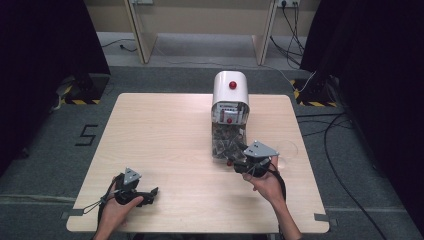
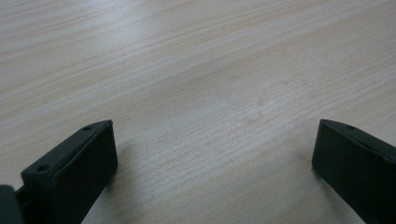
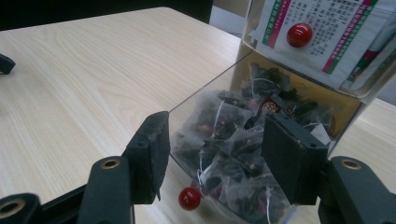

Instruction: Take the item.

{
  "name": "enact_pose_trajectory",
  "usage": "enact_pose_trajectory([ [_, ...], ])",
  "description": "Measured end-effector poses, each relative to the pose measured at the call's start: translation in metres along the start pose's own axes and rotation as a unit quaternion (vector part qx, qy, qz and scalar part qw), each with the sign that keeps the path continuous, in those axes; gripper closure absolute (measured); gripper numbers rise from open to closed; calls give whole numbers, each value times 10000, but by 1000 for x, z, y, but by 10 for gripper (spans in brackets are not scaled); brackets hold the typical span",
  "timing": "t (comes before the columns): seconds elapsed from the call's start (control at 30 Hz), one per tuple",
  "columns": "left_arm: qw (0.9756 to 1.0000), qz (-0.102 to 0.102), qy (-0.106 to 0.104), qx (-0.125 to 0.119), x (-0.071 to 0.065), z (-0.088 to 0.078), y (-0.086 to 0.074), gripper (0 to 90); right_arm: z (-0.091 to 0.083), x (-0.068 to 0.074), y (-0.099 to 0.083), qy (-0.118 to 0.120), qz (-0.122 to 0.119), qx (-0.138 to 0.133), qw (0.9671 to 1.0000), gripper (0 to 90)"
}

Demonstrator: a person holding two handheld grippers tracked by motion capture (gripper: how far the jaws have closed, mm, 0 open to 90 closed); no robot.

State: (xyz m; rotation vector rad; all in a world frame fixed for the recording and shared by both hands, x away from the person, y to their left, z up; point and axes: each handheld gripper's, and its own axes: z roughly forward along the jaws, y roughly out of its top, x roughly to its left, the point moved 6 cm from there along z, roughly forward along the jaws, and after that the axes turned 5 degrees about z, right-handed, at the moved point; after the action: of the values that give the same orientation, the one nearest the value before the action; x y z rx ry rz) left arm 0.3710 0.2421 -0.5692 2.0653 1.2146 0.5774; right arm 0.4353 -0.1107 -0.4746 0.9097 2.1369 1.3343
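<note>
Right claw (image 1: pixel 243 161) hangs released at the front of the clear box (image 1: pixel 228 142) of tea bags (image 3: pixel 233 140) mid-bench (image 1: pixel 165 140) — jaws apart around its lower red knob (image 3: pixel 189 198). I judge I'm lining up to pull that knob; next comes closing squarely on it. Left claw (image 1: pixel 150 194) rests released, near edge.

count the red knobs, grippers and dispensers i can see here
Round red knobs: 3, on the dome, the upper drawer, the lower drawer
Black two-jaw grippers: 2, left, right
White domed tea-bag dispenser: 1
Total: 6
</note>
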Motion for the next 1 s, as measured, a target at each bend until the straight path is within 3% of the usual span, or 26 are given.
enact_pose_trajectory([
  [0.43,10000,0,0,0,0,0,0,0,25,-6,10,-41,38,11,10000,424],
  [1.0,10000,-1,0,-1,0,0,0,0,56,-8,9,-68,42,201,9998,423],
])
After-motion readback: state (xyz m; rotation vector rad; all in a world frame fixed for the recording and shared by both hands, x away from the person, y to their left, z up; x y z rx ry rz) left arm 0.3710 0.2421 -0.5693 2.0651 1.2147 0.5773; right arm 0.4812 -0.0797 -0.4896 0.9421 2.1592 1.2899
